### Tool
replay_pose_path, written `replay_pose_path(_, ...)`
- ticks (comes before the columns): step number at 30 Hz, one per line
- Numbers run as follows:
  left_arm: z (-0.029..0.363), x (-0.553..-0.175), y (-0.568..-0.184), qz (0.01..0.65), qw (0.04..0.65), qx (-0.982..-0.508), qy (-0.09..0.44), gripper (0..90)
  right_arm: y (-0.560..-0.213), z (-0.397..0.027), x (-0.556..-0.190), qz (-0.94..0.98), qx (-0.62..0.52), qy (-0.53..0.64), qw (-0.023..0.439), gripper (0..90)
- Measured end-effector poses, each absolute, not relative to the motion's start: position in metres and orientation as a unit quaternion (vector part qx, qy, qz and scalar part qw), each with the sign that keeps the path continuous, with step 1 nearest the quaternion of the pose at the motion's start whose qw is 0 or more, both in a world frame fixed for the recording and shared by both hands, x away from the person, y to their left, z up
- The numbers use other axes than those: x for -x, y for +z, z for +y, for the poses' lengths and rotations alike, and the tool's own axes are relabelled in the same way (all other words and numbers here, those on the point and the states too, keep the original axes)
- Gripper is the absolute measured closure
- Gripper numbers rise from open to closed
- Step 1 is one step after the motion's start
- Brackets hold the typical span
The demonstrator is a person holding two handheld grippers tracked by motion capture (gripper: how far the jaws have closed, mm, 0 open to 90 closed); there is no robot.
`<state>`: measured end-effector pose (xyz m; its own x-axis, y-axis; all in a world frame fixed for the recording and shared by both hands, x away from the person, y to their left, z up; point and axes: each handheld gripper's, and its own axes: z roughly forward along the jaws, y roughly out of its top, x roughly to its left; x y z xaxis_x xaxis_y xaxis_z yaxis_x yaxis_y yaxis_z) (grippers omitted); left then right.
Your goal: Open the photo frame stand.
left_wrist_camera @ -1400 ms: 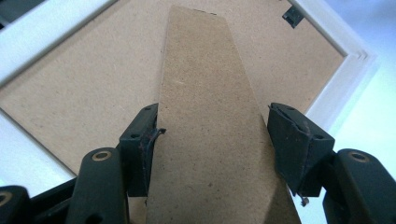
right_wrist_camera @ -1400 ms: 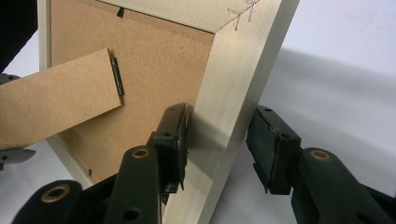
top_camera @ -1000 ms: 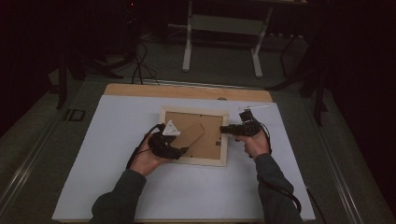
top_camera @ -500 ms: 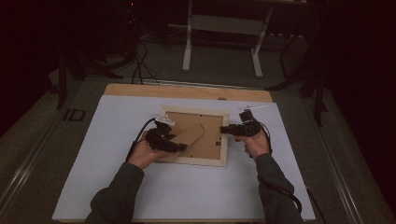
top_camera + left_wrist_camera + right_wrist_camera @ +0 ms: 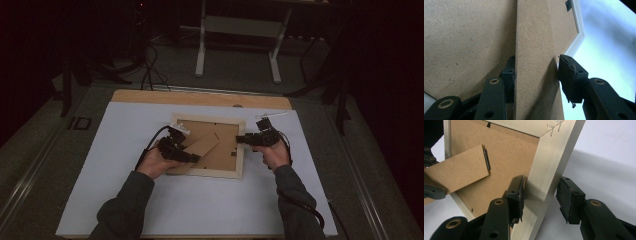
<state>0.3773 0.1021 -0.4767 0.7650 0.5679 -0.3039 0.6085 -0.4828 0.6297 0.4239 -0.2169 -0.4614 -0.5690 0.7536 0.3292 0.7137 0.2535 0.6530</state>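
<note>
A pale wooden picture frame (image 5: 210, 173) lies face down on the white mat, its brown backing board (image 5: 469, 37) up. A brown fibreboard stand leg (image 5: 202, 146) hinges off that board and slants toward the left. My left gripper (image 5: 195, 157) has just been closing on this stand leg (image 5: 534, 62); both pads now touch its edges. My right gripper (image 5: 240, 139) reaches in from the right and is shut across the frame's right rail (image 5: 549, 165), one pad on each side. The stand leg (image 5: 456, 172) also shows in the right gripper view.
The white mat (image 5: 125, 190) covers a wooden table whose bare far edge (image 5: 200, 97) shows. Beyond it stand the metal legs of a rack (image 5: 235, 45), with cables (image 5: 147, 65) on the dark floor. Wide stretches of mat lie left, right and in front of the frame.
The left gripper's jaws have narrowed onto the stand leg and the left hand has shifted slightly. The right hand and the frame have stayed put.
</note>
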Motion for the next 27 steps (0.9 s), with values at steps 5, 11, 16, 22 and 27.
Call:
replay_pose_path(5, 0.101, -0.377, -0.476, 0.34, 0.372, -0.863, -0.025, 55.3, -0.46, -0.217, -0.423, 0.793, -0.46, 0.399, 0.026, 57.2)
replay_pose_path(11, 0.1, -0.375, -0.474, 0.335, 0.369, -0.867, -0.019, 55.8, -0.46, -0.217, -0.421, 0.793, -0.458, 0.4, 0.03, 57.3)
replay_pose_path(16, 0.098, -0.374, -0.473, 0.33, 0.371, -0.868, -0.01, 56.0, -0.458, -0.217, -0.42, 0.794, -0.457, 0.4, 0.034, 57.5)
replay_pose_path(22, 0.095, -0.374, -0.471, 0.328, 0.365, -0.871, 0.005, 56.5, -0.452, -0.219, -0.418, 0.793, -0.453, 0.404, 0.045, 58.1)
replay_pose_path(27, 0.09, -0.375, -0.468, 0.321, 0.362, -0.875, 0.012, 58.8, -0.447, -0.22, -0.417, 0.792, -0.449, 0.409, 0.055, 59.3)
